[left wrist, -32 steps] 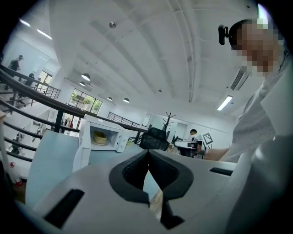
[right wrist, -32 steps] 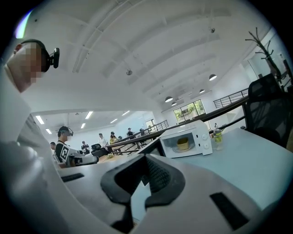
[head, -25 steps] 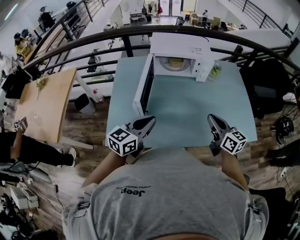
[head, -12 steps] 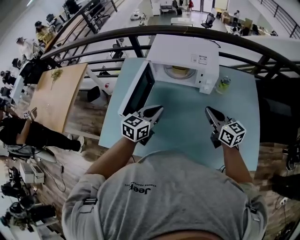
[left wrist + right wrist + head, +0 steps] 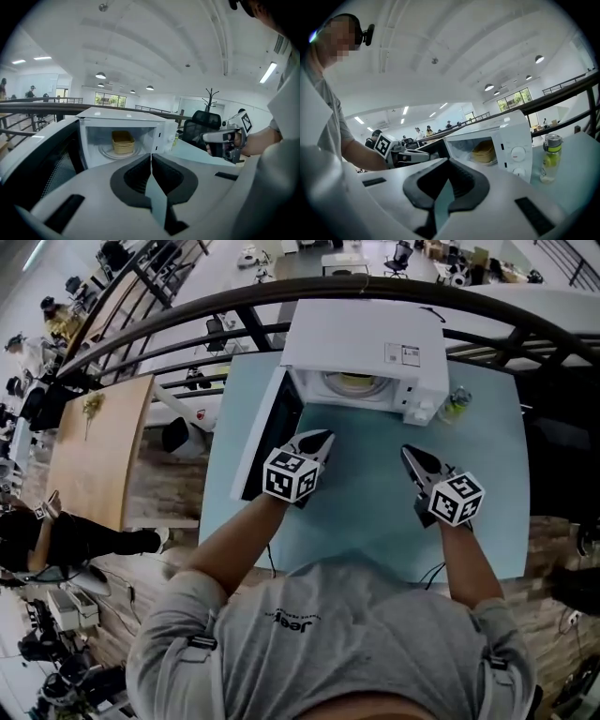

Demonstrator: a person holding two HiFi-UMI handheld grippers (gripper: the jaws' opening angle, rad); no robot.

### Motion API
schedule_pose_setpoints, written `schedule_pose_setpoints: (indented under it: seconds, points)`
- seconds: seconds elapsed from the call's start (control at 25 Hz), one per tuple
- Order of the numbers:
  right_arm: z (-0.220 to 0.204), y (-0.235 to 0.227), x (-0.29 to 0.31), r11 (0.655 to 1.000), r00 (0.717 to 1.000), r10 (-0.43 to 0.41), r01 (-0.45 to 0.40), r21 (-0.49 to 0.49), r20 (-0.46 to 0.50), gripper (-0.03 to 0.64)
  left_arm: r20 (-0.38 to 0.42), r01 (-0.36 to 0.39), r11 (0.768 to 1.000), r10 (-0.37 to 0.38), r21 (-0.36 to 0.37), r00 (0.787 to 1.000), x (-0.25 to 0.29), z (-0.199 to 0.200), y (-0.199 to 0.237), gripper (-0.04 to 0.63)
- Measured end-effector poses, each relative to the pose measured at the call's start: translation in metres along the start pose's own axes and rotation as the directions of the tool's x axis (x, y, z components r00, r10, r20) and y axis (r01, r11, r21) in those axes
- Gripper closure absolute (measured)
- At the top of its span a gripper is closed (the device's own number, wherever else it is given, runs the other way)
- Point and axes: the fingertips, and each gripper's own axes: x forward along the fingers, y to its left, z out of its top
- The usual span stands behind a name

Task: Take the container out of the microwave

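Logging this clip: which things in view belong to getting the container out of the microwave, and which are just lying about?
Job: microwave, its open door, tan container inside, left gripper, right gripper, both shut and empty.
Lying about: bottle beside the microwave, wooden table, railing.

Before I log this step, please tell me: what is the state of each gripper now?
Left gripper: closed, holding nothing.
Right gripper: closed, holding nothing.
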Motion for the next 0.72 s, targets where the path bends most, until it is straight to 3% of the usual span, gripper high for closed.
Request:
schedule_pose_setpoints:
  seconds: [0.32,0.56,0.72]
  points:
    - [-0.006,-0.013,0.024,1.0,1.0,-0.012,0.012,0.005,-0.025,0.599,-0.043,-0.06,0.998,0.06,-0.002,0.997,0.08,-0.002,0.041,0.566]
    - [-0.014,-0.034,0.033,0.999,1.0,-0.004,0.005,0.033,-0.019,0.598,-0.09,-0.138,0.987,0.131,-0.078,0.987,0.147,-0.009,0.079,0.304]
    - [-0.022,-0.048,0.036,0.998,1.0,-0.004,0.004,0.062,-0.006,0.599,-0.131,-0.188,0.982,0.184,-0.017,0.974,0.185,-0.014,0.094,0.187]
